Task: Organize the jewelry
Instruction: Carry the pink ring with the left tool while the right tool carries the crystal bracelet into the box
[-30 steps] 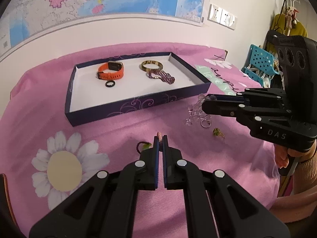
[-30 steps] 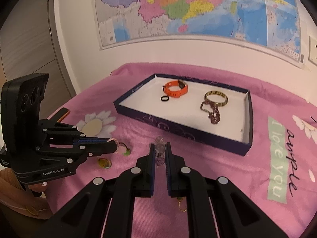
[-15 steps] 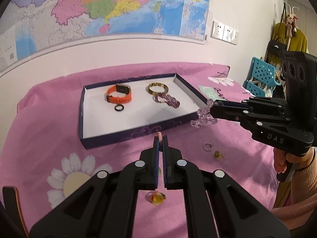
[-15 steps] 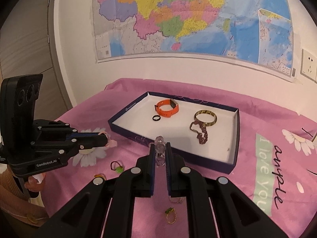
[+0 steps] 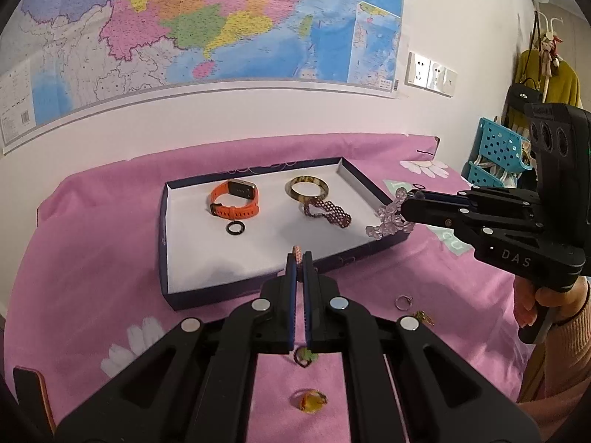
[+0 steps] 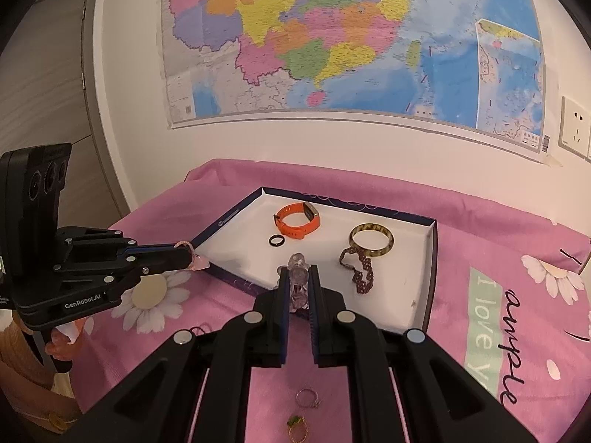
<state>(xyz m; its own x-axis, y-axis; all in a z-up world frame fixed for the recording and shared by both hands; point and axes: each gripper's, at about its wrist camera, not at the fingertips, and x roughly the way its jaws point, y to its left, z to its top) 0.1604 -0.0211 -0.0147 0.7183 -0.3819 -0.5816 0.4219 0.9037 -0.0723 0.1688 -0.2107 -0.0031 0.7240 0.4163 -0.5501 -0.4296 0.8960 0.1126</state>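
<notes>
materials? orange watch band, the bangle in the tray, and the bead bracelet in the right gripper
Orange watch band: looks like matte silicone or rubber, with a row of punched holes.
Bangle: glossy, mottled amber-brown, probably resin or tortoiseshell-look plastic; stone cannot be excluded.
Bead bracelet in the right gripper: translucent pale pink faceted beads that catch light, so glass, crystal or acrylic. Which one, I cannot tell.

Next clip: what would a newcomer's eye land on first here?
The big colourful map on the wall, then the navy tray on the pink cloth, with an orange watch inside. Each gripper is shut on jewelry: the right gripper on a clear bead bracelet, the left gripper on a pink ring.
</notes>
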